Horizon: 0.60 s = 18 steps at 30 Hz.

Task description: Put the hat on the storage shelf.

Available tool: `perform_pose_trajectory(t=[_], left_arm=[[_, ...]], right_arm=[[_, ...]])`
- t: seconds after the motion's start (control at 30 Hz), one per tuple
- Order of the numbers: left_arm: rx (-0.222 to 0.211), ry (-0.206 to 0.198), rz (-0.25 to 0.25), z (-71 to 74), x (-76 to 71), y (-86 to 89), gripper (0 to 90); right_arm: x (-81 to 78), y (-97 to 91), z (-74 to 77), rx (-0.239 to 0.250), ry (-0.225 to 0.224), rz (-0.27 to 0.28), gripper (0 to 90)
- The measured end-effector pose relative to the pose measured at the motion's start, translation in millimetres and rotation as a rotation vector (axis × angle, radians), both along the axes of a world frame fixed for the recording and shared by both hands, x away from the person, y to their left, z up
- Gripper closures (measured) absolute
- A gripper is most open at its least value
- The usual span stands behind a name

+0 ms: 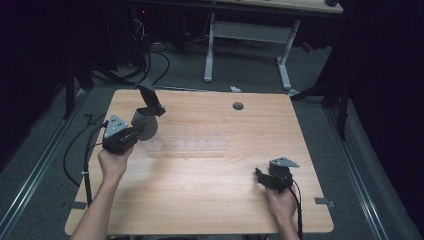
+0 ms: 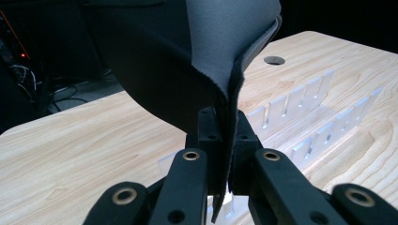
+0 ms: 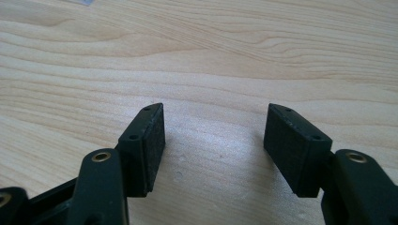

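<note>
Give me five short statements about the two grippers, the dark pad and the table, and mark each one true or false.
1. The left gripper is shut on the dark flexible pad. True.
2. The pad lies flat on the wooden table. False: it is lifted and curls upward from the gripper, as the high view shows.
3. The right gripper holds a second pad. False: its jaws stand open with nothing between them, over bare wood.
4. A clear slotted rack lies on the table beyond the left gripper. True.
5. The round hole in the tabletop sits at the near edge by the person's hands. False: it sits near the far edge.
</note>
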<state>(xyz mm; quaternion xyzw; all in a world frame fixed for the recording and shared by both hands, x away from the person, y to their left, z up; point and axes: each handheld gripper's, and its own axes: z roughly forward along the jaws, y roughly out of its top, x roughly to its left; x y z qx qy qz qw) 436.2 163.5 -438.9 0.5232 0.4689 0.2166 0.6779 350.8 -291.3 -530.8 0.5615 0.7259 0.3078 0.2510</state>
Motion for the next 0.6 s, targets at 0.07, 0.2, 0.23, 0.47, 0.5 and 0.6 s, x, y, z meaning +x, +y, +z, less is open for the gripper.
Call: perform_pose_trajectory(t=[0.07, 0.2, 0.23, 0.47, 0.5, 0.6], left_arm=[[0.002, 0.002, 0.002, 0.2, 1.2, 0.8, 86.8], [0.003, 0.002, 0.009, 0.6, 3.1, 1.7, 86.8], [0.006, 0.001, 0.01, 0.5, 3.5, 1.8, 86.9], [0.02, 0.001, 0.026, 0.0, -0.5, 1.2, 86.8], [0.023, 0.003, 0.028, -0.6, -1.5, 1.4, 86.9], [0.019, 0.012, 0.029, -3.5, -4.1, 1.5, 86.8]], right_arm=[[0.0, 0.0, 0.0, 0.0, 0.0, 0.0, 39.1], [0.0, 0.0, 0.0, 0.0, 0.0, 0.0, 39.1], [0.0, 0.0, 0.0, 0.0, 0.0, 0.0, 39.1], [-0.1, 0.0, 0.0, 0.0, -0.001, 0.001, 39.1], [-0.1, 0.0, 0.0, 0.0, -0.001, 0.001, 39.1], [0.0, -0.1, -0.1, -0.001, -0.002, 0.001, 39.1]])
